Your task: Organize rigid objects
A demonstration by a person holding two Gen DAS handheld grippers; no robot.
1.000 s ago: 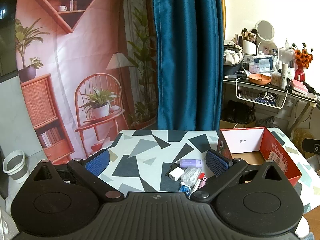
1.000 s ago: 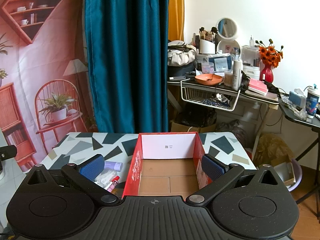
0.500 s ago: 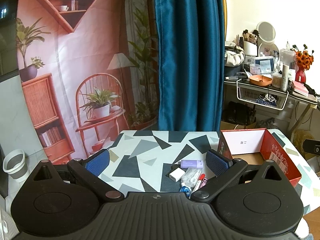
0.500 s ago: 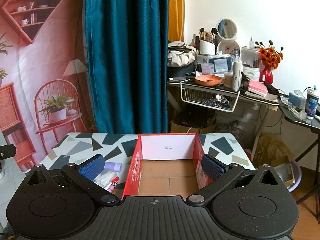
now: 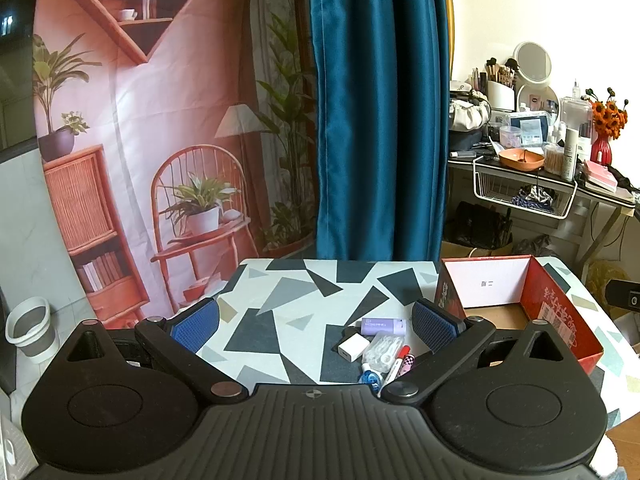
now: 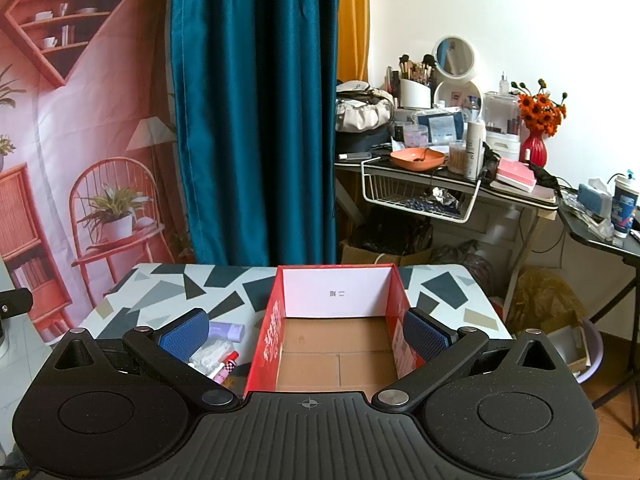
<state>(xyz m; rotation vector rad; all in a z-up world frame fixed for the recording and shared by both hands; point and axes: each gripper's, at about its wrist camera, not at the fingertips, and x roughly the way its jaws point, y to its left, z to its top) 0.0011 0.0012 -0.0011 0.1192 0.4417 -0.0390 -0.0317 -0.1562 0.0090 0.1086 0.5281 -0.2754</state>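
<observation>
Small items lie clustered on the table (image 5: 280,312) just left of the red box (image 5: 560,312): white adapter (image 5: 353,347), purple case (image 5: 383,325), clear packet (image 5: 385,352), red marker (image 5: 399,360). Box interior bare cardboard, so nothing sorted yet; all items remain. Left gripper (image 5: 316,320) and right gripper (image 6: 306,332) both spread wide, holding nothing. Table patterned with geometric shapes; teal curtain (image 5: 380,100) and cluttered vanity desk (image 6: 460,176) behind.

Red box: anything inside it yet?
The red box shows only bare cardboard floor and a white back wall in the right wrist view. Its nearest strip of floor is hidden behind the right gripper, so I cannot confirm that part.
</observation>
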